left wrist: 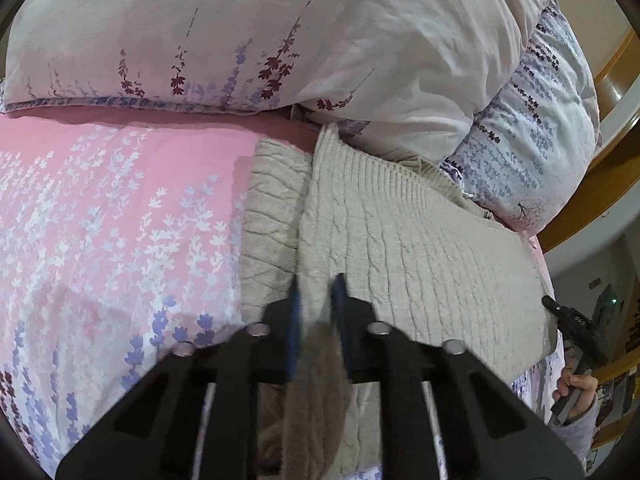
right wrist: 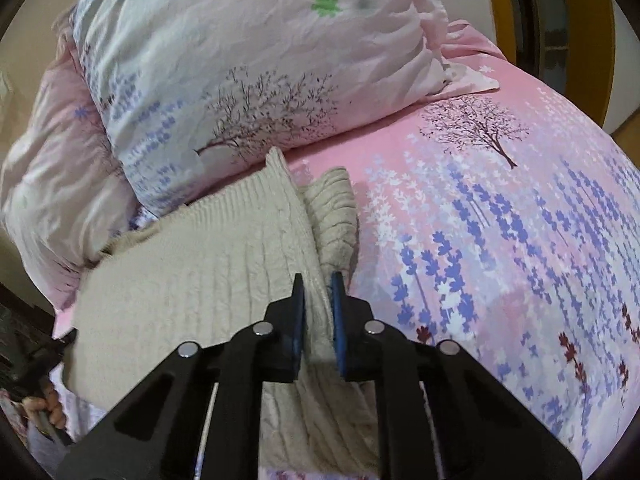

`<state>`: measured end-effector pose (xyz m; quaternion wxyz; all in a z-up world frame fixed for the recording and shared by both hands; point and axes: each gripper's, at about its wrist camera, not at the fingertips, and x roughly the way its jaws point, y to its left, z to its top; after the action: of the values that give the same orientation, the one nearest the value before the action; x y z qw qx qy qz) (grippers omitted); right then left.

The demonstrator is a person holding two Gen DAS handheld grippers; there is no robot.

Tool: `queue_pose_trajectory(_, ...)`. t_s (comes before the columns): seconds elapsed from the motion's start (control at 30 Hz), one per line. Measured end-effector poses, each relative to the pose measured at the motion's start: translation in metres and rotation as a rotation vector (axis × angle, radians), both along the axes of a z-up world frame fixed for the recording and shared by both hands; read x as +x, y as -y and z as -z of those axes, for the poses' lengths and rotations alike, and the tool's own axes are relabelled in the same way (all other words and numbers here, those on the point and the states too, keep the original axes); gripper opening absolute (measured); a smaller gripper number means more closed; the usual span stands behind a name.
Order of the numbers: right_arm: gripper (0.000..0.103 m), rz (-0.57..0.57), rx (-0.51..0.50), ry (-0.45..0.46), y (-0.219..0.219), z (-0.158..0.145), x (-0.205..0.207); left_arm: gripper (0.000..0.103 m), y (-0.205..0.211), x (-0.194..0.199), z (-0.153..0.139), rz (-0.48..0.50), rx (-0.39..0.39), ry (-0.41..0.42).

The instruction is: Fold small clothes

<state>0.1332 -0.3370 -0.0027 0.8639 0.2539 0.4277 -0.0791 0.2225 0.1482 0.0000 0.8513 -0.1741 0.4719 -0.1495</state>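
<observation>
A beige cable-knit sweater [left wrist: 400, 240] lies on the pink floral bedsheet [left wrist: 100, 208], partly folded, with a sleeve [left wrist: 272, 208] lying along its left edge. My left gripper [left wrist: 316, 284] is shut on the sweater's near edge, fabric pinched between its blue pads. In the right wrist view the same sweater [right wrist: 200, 272] lies left of centre, its sleeve [right wrist: 332, 212] on the right. My right gripper [right wrist: 318, 284] is shut on the sweater's edge fold. The other gripper shows at the right edge of the left wrist view [left wrist: 576, 328].
Floral pillows [left wrist: 280, 32] and a bunched duvet [left wrist: 532, 136] lie just behind the sweater. In the right wrist view a pillow [right wrist: 248, 72] rests against the sweater's far side. The bedsheet [right wrist: 500, 240] spreads out to the right. A wooden bed frame [left wrist: 616, 64] stands at the right.
</observation>
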Motion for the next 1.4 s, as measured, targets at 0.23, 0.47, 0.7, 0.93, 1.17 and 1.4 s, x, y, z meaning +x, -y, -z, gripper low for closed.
queue_pose_trajectory(0.23, 0.025, 0.020, 0.001, -0.047, 0.000, 0.007, -0.019, 0.009, -0.006, 0.004, 0.002, -0.001, -0.013, -0.006)
queue_pose_trajectory(0.47, 0.044, 0.022, -0.042, 0.034, 0.000, -0.010, -0.056, 0.012, -0.014, -0.009, -0.002, 0.002, -0.043, -0.001)
queue_pose_trajectory(0.7, 0.041, -0.159, -0.214, 0.090, -0.048, -0.018, -0.066, 0.018, -0.011, -0.011, 0.003, -0.004, -0.035, -0.005)
queue_pose_trajectory(0.93, 0.054, -0.201, -0.307, -0.074, -0.067, 0.005, -0.047, 0.035, -0.014, -0.011, -0.003, -0.006, -0.063, -0.003)
queue_pose_trajectory(1.17, 0.080, -0.194, -0.193, 0.039, -0.083, -0.025, -0.020, 0.074, -0.032, -0.012, -0.014, -0.050, -0.036, 0.016)
queue_pose_trajectory(1.4, 0.081, -0.274, -0.273, 0.015, -0.145, -0.016, 0.037, 0.074, -0.028, -0.005, 0.003, -0.037, -0.092, -0.049)
